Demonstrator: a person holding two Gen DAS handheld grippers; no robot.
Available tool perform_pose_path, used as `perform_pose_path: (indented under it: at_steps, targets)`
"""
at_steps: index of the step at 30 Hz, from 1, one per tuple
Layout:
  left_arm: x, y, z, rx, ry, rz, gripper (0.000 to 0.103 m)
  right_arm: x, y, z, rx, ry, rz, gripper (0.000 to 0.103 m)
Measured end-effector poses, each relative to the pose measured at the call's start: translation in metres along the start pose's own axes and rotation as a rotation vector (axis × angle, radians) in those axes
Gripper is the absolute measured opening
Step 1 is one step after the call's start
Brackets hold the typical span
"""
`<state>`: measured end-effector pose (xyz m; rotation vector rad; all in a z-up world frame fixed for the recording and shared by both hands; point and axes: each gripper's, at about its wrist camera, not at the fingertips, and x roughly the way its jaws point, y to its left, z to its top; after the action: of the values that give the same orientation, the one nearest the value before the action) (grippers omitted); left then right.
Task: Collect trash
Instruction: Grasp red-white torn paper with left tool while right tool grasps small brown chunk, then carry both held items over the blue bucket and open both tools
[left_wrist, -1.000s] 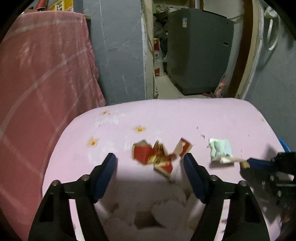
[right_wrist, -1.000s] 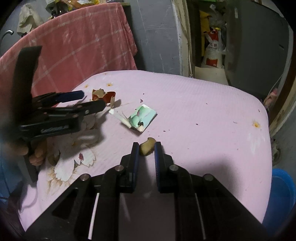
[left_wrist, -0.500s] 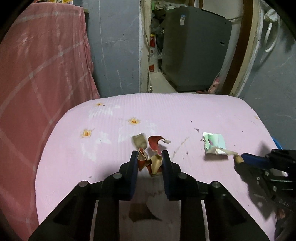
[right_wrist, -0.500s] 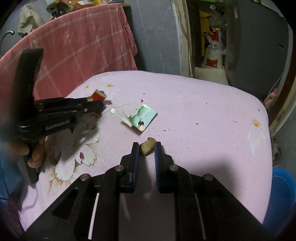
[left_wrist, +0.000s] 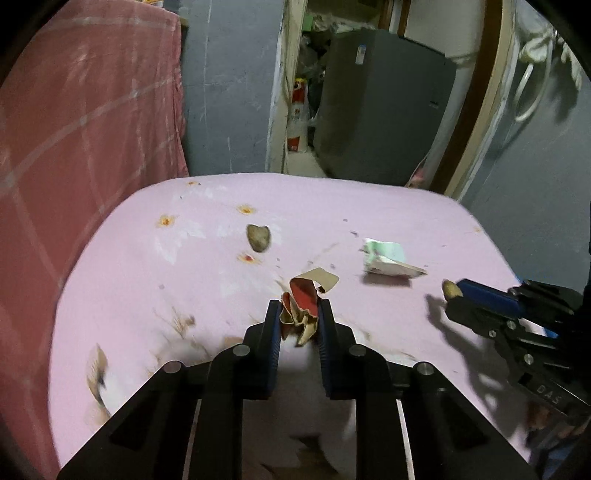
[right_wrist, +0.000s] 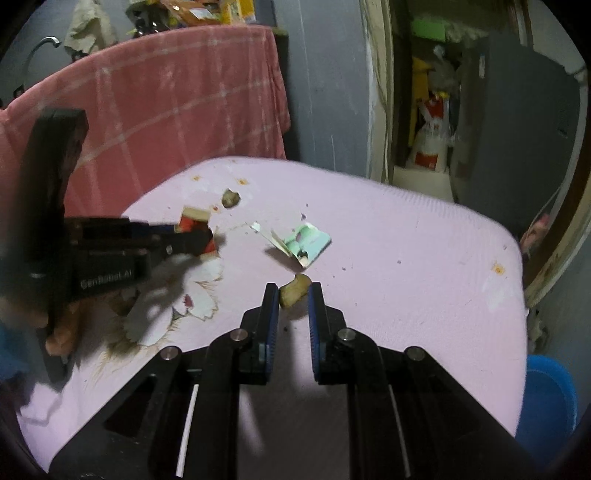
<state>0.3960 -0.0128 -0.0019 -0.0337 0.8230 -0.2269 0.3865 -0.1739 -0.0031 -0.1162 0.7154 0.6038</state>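
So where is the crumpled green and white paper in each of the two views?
Left wrist view: green and white paper right of centre, on the pink cloth.
Right wrist view: paper at centre, above the right gripper.
Shared landmark: the brownish lump lying beyond.

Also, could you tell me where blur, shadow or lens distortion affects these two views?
Left wrist view: fisheye bends the doorframe; the pink sheet's near-left edge smears. Right wrist view: the left gripper and the hand are blurred, casting a soft shadow on the sheet.
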Motion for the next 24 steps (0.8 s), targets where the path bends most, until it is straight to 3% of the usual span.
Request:
perform_pose_path:
  at_steps: [4, 13, 24]
  targets:
    - [-0.012, -0.011, -0.006, -0.026, -0.051, -0.002, 0.015, -0.019, 0.005, -0.002, -0.025, -0.089, -0.013, 0.015]
    - [-0.055, -0.033, -0.01, -0.062, -0.245, -0.041, 0.015, -0.069, 0.007, -0.013, -0.035, -0.265, -0.05, 0.015]
    - [-0.098, -0.099, 0.003, 0.009, -0.436, -0.129, 0.015, -0.161, -0.021, -0.036, 0.104, -0.58, -0.219, 0.015]
